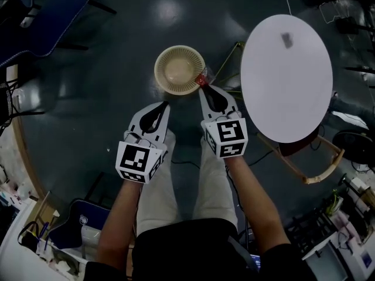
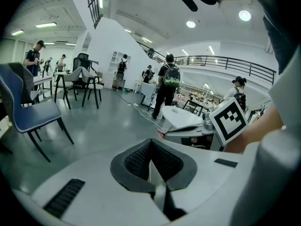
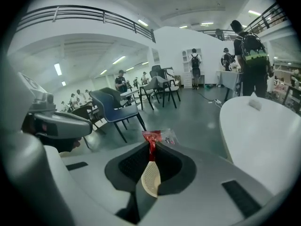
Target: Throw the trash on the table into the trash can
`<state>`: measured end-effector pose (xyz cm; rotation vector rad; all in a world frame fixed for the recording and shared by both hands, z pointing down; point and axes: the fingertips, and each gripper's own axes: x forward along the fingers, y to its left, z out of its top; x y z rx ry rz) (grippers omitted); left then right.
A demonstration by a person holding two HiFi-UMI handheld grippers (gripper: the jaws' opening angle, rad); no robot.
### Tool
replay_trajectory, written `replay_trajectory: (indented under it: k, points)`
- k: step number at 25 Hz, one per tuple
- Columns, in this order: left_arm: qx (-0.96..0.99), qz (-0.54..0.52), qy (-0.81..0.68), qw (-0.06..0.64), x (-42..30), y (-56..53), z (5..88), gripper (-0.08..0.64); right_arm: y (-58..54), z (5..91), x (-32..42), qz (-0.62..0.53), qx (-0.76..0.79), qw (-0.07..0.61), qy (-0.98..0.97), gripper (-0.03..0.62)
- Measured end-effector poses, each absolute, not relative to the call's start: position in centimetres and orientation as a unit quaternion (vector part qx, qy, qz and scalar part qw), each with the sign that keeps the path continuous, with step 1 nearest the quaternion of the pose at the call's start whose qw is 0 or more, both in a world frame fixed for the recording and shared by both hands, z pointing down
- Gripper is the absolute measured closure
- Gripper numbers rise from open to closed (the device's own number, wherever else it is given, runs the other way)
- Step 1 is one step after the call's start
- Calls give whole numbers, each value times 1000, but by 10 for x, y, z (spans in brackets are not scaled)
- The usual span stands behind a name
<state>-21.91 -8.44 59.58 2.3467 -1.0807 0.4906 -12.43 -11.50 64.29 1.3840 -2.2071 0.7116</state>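
Head view: your right gripper pinches a red wrapper beside the trash can. Your left gripper is pressed together; empty.

**Floor layout at the trash can**

The trash can stands on the floor, left of the round table and apart from it. One small item lies on the table's far part. The left gripper and right gripper sit side by side on the can's near side. The wrapper at the right one's tips is beside the can's right rim. A chair stands far left.
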Motion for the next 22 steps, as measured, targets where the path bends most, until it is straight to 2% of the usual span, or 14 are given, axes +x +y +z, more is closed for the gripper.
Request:
replay_trajectory:
  k: [9,14,22]
  points:
    - [859,174,-403,263,-220,-105,677,551,-116,726,-146,263,487,237,-798,543]
    - [844,134,-418,309,-218,-112,716,551,-120,772,-150,273,484,242,-796,543]
    - [832,146,-432,315,-222,-111,776,551,-124,845,-150,287,476,269,-787,543]
